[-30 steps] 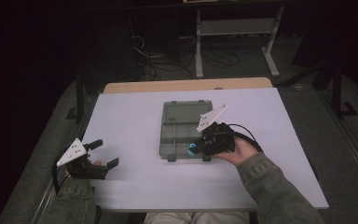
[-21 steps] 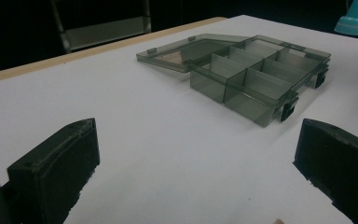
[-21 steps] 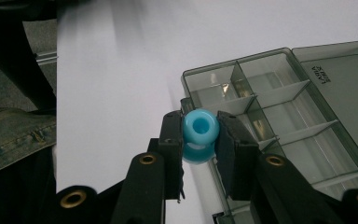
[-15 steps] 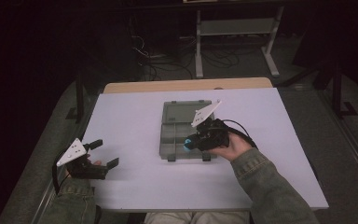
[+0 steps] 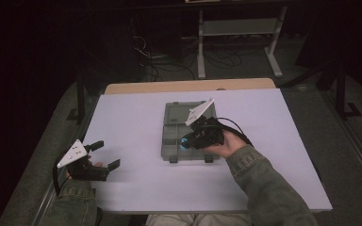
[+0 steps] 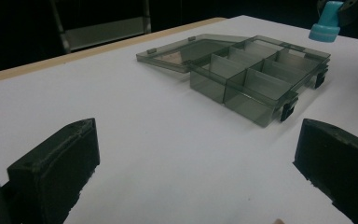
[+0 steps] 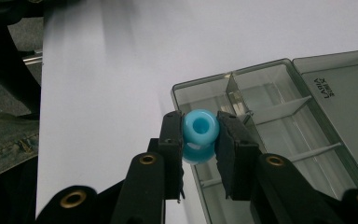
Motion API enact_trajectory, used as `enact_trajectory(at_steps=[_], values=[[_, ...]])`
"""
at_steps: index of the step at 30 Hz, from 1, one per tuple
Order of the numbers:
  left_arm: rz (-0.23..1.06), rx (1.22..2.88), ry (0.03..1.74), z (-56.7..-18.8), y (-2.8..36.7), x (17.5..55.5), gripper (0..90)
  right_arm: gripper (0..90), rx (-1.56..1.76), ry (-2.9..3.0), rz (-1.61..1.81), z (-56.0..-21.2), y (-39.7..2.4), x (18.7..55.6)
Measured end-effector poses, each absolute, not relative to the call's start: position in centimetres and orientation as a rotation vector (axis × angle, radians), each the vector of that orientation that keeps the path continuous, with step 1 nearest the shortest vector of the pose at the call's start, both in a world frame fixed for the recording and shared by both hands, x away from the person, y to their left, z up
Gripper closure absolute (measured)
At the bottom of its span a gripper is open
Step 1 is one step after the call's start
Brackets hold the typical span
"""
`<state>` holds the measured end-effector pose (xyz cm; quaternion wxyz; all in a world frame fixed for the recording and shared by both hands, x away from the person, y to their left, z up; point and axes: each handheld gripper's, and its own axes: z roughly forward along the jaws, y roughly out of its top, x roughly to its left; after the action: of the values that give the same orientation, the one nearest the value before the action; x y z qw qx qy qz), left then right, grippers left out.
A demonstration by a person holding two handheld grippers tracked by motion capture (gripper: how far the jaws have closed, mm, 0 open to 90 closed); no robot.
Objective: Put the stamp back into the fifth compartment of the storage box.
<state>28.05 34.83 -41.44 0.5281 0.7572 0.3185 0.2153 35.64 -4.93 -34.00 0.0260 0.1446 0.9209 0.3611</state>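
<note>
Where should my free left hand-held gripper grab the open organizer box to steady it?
Take the organizer box by its front wall between the two dark latches, coming in low from the near edge. That wall stands upright, thin and bare. The flat lid lies behind, and the right hand-held gripper holds the blue bead above.

White table point(image 5: 136, 117) centre frame. Grey compartment box point(image 5: 175, 141) mid-frame, lid open flat toward the top. Right gripper point(image 5: 185, 141) over the box's right half, small blue item point(image 5: 184, 142) at its tip, jaw gap too small to read. Left gripper point(image 5: 104, 154) lower left at the table edge, jaws spread wide, nothing between them. Cables on the floor point(image 5: 169, 66) at top of frame.
</note>
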Motion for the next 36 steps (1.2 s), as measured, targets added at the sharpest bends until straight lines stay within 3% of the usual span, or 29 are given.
enact_trajectory(at_steps=[36], values=[[0.508,1.808,0.76,-41.5,34.8,28.1,0.0,71.3,0.397,2.884,1.067,-35.6,-0.6,38.0]])
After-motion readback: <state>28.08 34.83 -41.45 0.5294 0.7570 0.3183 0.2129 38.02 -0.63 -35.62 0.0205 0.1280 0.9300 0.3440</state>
